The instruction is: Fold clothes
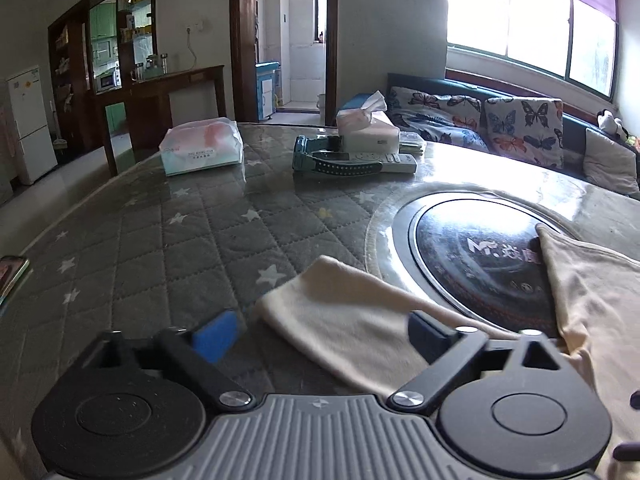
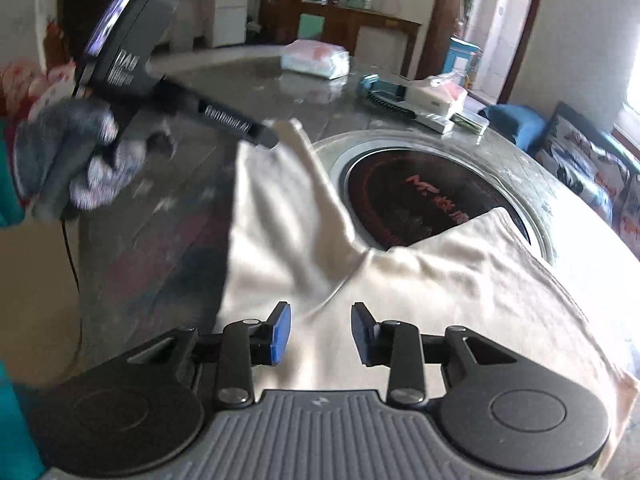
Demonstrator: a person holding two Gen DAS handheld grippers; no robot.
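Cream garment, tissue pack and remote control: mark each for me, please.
cream garment point(image 2: 420, 280): right wrist view, on the main body of the cloth.
tissue pack point(image 1: 202, 146): left wrist view, on its front face.
remote control point(image 1: 372, 159): left wrist view, on its button face.

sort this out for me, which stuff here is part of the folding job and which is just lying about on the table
Part of the job:
- cream garment, spread flat, one sleeve laid out
- left gripper, fingers wide open over the sleeve
- right gripper, fingers apart, nothing pinched

Just lying about:
- tissue pack
- tissue box
- remote control
- phone at the table edge
- round inset hotplate
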